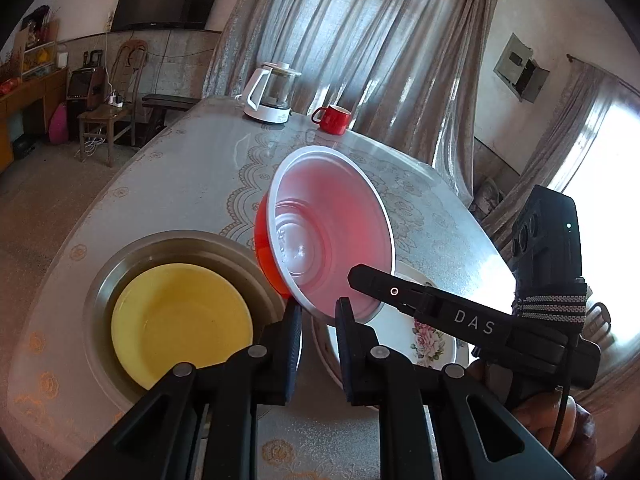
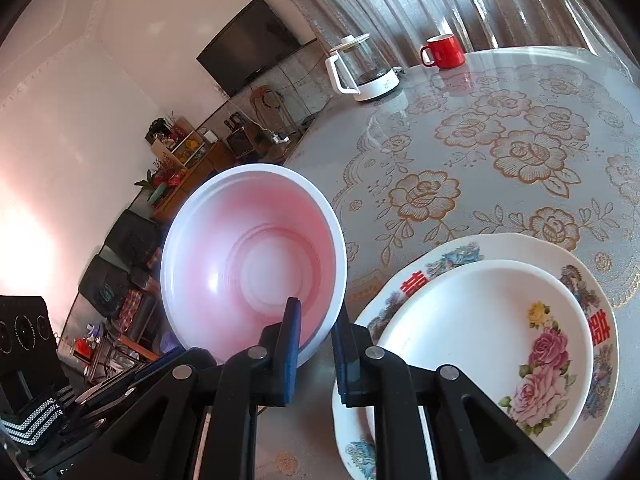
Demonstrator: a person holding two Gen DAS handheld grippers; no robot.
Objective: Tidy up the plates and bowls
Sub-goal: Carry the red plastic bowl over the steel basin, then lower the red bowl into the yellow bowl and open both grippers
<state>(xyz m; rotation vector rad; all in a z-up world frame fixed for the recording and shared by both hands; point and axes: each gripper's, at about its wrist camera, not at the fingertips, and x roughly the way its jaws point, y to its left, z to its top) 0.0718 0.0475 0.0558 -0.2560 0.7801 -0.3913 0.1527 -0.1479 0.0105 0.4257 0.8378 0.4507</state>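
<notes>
A red plastic bowl with a white inside (image 1: 332,224) hangs tilted above the table, with both grippers on it. My left gripper (image 1: 318,320) is shut on its near rim. My right gripper (image 2: 316,340) is shut on the bowl (image 2: 256,264) too; in the left wrist view one of its fingers (image 1: 384,286) reaches in from the right onto the rim. A yellow bowl (image 1: 180,320) sits in a steel basin (image 1: 96,292) to the lower left of the held bowl. A white rose-patterned plate (image 2: 480,340) lies on a larger decorated plate (image 2: 460,248) at the right.
A white and glass kettle (image 2: 360,68) and a red mug (image 2: 442,52) stand at the table's far edge. The round table (image 2: 520,140) has a floral cloth under a glossy cover. Chairs, a cabinet and a wall television lie beyond the table's left side.
</notes>
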